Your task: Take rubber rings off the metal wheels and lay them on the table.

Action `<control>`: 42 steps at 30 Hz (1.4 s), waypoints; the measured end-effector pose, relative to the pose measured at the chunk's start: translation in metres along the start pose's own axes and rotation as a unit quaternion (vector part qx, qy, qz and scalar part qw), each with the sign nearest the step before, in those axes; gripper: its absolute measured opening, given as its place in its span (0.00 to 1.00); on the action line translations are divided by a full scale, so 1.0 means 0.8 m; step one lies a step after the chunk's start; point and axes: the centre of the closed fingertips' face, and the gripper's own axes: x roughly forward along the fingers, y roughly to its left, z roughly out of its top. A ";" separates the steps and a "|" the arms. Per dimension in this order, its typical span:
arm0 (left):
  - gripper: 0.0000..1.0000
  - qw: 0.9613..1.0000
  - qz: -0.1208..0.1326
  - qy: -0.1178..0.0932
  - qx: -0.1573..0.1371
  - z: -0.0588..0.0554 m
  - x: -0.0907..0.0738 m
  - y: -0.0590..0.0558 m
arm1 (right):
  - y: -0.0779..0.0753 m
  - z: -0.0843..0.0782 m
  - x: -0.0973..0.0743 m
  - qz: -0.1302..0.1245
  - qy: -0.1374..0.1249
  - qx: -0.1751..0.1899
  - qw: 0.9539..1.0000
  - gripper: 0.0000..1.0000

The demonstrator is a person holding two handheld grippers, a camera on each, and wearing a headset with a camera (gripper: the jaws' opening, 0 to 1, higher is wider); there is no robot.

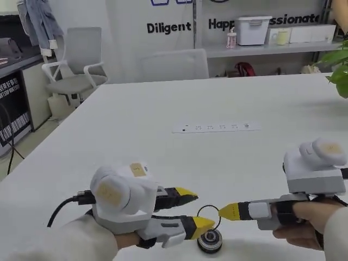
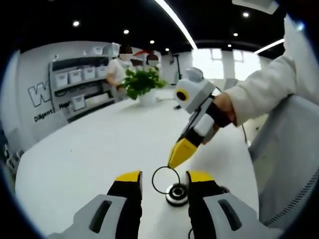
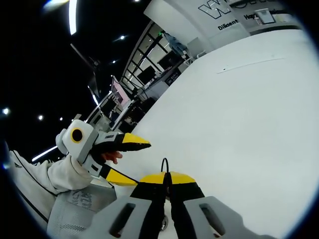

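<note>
**Head view.** Broad white table (image 1: pixel 163 109), matt, with a flush socket strip (image 1: pixel 216 128) well ahead of both grippers. Past the far edge are grey chairs (image 1: pixel 76 65), a white wall with dark lettering, and a shelf carrying a lidded storage box (image 1: pixel 253 30). Plant (image 1: pixel 337 68) leaves show beyond the right gripper. Left gripper (image 1: pixel 196 207): jaws spread, gripping nothing. Right gripper (image 1: pixel 225 211): tips pinched on the rubber ring (image 1: pixel 208 213), a thin black loop hanging between the two grippers' yellow tips. The metal wheel (image 1: pixel 210 241) lies flat on the table just under the ring, with a dark rim and a bright hub.

**Left gripper view.** Dark ceiling with strip lights, shelving with boxes to the left, and the plant potted at the table's far end. The ring (image 2: pixel 166 179) stands upright in the gap between the parted jaws, held at its top by the right gripper (image 2: pixel 175 158). The wheel (image 2: pixel 177 194) sits at the ring's lower edge, near the right-hand jaw. Ring touching wheel: cannot tell.

**Right gripper view.** Own jaws closed, with the ring edge-on, a thin black line rising from the tips. The left gripper (image 3: pixel 138 162) is off to the left, jaws apart. White tabletop runs ahead to the socket strip
</note>
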 end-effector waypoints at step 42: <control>0.76 0.998 -0.036 -0.009 -0.048 -0.003 -0.116 -0.025 | 0.057 -0.002 0.020 0.057 0.025 -0.041 0.997 0.00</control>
